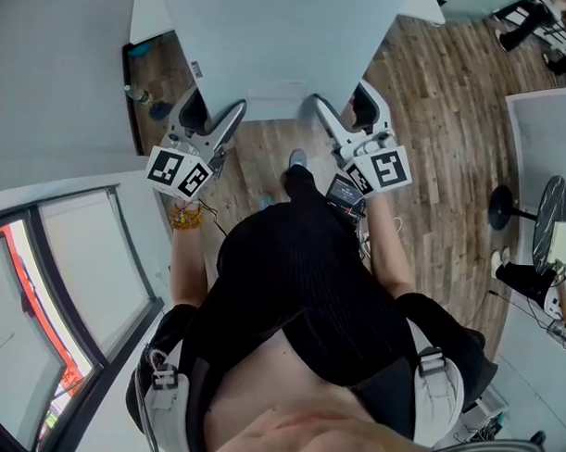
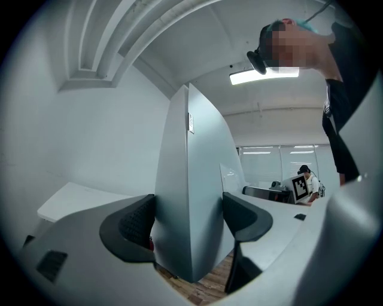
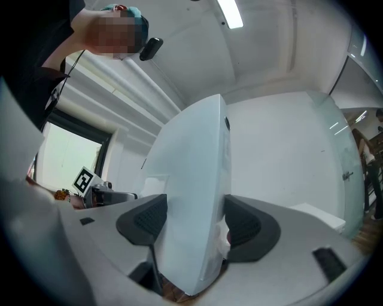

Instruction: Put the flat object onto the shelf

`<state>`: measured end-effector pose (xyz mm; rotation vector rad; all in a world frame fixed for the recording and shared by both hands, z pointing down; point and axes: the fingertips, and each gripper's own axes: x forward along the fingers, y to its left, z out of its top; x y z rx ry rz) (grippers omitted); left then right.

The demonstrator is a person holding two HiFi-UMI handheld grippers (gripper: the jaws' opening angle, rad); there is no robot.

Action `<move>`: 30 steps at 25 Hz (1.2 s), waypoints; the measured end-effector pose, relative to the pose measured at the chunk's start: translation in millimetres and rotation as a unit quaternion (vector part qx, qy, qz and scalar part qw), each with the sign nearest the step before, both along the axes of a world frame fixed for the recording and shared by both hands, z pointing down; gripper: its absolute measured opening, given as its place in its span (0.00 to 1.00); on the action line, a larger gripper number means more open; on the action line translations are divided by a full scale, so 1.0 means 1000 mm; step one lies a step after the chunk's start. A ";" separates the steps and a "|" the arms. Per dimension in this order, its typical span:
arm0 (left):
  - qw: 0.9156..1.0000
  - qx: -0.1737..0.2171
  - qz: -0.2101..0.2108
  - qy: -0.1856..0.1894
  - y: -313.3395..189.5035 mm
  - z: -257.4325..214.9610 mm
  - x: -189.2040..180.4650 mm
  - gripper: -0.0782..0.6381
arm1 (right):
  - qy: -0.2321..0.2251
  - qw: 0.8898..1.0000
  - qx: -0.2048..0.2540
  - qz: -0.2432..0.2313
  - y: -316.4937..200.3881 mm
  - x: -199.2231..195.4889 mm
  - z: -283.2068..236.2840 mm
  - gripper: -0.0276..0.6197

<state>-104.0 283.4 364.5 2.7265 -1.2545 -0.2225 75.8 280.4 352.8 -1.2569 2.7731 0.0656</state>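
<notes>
Above a wood-plank floor (image 1: 434,161), the jaws of the left gripper (image 2: 188,221) and right gripper (image 3: 194,221) clamp the flat panel (image 1: 280,44) by its near edge, mid-air. Carrying step; next, reach the shelf, unseen here.

Ahead, flat panel (image 1: 280,35) — left claw (image 1: 213,112), right claw (image 1: 347,107) at near edge.

Flat panel (image 1: 280,44): top cut off by head view's upper edge; label (image 2: 190,122) too sm. to read.
</notes>
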 end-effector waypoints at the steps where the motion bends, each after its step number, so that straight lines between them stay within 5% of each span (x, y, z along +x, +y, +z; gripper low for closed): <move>1: 1.000 -0.001 0.000 0.000 -0.010 0.000 0.003 0.58 | 0.001 1.000 0.001 0.001 -0.010 0.003 0.000 0.49; 15: 1.000 -0.011 -0.014 -0.003 -0.151 -0.001 0.064 0.58 | -0.001 1.000 -0.003 -0.013 -0.156 0.063 -0.002 0.49; 30: 0.999 -0.024 -0.039 -0.005 -0.274 0.015 0.048 0.58 | 0.003 0.999 -0.010 -0.033 -0.288 0.046 0.014 0.49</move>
